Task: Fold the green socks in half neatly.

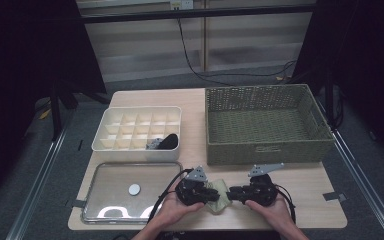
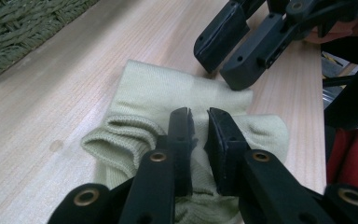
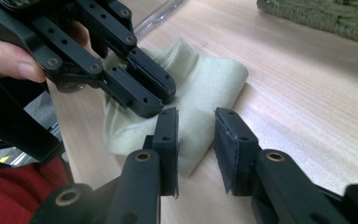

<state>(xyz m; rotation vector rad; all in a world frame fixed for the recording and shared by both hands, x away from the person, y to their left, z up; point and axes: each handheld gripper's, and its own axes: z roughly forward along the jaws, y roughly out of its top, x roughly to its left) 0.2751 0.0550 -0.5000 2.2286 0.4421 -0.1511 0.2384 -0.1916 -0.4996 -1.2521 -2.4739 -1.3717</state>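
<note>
Your left gripper [image 1: 214, 194] lies level over the green sock [image 2: 168, 107], jaws nearly together, pinching a fold. Your right gripper [image 1: 234, 192] faces it, jaws apart and empty. The sock rests on the wooden table [image 1: 300, 200], just before the wicker basket [image 1: 265, 125].

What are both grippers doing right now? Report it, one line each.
Left gripper: jaws nearly shut, pinching a fold of the pale green knitted sock.
Right gripper: jaws open over the sock's edge, gripping nothing.
</note>
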